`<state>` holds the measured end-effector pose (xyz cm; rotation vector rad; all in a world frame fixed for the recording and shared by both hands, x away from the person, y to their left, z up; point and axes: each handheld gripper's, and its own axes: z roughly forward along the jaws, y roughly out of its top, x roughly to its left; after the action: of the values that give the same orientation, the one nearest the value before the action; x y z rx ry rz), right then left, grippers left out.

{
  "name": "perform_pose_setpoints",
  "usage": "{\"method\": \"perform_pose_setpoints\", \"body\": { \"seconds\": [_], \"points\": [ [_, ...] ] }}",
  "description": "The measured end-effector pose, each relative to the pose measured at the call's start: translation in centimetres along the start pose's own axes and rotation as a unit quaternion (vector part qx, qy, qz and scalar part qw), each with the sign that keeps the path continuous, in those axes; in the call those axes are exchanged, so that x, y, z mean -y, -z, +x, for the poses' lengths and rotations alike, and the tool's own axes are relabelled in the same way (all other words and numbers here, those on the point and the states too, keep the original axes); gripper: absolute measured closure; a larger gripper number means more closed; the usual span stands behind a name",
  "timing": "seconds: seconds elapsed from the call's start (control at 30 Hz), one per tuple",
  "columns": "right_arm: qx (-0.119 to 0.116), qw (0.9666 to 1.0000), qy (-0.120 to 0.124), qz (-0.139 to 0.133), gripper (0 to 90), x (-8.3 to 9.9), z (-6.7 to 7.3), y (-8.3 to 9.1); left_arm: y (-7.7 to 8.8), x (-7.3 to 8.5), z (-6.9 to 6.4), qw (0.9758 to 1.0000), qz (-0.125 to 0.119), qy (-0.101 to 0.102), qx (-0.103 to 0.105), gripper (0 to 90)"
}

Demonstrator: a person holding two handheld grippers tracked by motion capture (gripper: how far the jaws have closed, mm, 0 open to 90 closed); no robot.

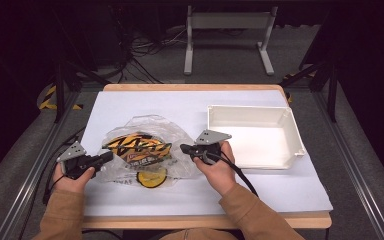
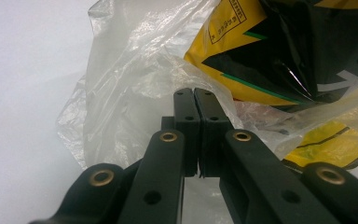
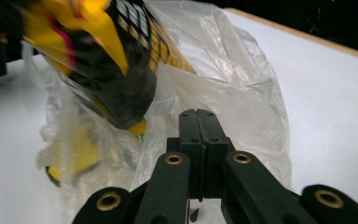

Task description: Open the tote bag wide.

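Observation:
A clear plastic bag (image 1: 147, 124) lies on the white sheet and holds a yellow-and-black snack packet (image 1: 137, 147) and a round yellow item (image 1: 151, 177). My left gripper (image 1: 108, 156) is at the bag's left edge. In the left gripper view its jaws (image 2: 194, 92) are pressed together with the bag's film (image 2: 135, 84) gathered at their tips. My right gripper (image 1: 184, 148) is at the bag's right edge. Its jaws (image 3: 197, 112) are shut too, on a fold of film (image 3: 223, 93), with the packet (image 3: 116, 60) blurred just beyond.
An empty white tray (image 1: 250, 108) stands at the right of the table, close to the right hand. The white sheet (image 1: 130, 102) covers most of the wooden tabletop. A grey metal frame (image 1: 227, 22) stands on the floor behind the table.

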<state>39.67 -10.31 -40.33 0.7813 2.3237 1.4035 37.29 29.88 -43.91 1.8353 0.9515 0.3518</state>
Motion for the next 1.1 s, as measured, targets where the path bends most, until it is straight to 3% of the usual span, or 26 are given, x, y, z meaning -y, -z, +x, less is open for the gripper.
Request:
{"method": "perform_pose_setpoints", "body": {
  "seconds": [0.1, 0.23, 0.37, 0.53, 0.77, 0.83, 1.1],
  "points": [
    [0.021, 0.9994, 0.011, 0.024, 90.0, 0.7, 0.0, -1.2, 0.0, 0.0, -0.1, 1.0000, -0.001, 0.005, 0.000, 88.1],
    [0.028, 0.9987, 0.008, 0.043, 90.0, 1.5, 0.2, -2.1, -0.1, 0.0, 0.0, 1.0000, 0.000, 0.001, 0.002, 87.8],
    [0.054, 0.9962, 0.044, 0.051, 88.1, 1.8, 0.9, -2.5, -0.2, 0.1, 0.1, 1.0000, 0.003, -0.002, 0.000, 87.6],
    [0.055, 0.9941, 0.062, 0.070, 88.3, 2.7, 1.7, -3.4, -0.2, 0.1, 0.1, 1.0000, 0.002, -0.001, 0.001, 87.6],
    [0.048, 0.9933, 0.049, 0.093, 86.1, 3.4, 1.6, -4.1, -0.2, 0.1, 0.1, 1.0000, 0.003, 0.001, 0.001, 87.0],
    [0.040, 0.9938, 0.033, 0.098, 85.4, 3.4, 1.3, -4.1, -0.2, 0.1, 0.1, 1.0000, 0.002, 0.000, 0.002, 86.6],
    [0.023, 0.9975, 0.015, 0.065, 82.7, 2.0, 1.1, -1.7, 0.1, 0.0, 0.1, 0.9999, -0.012, 0.002, 0.000, 81.7]
  ]
}}
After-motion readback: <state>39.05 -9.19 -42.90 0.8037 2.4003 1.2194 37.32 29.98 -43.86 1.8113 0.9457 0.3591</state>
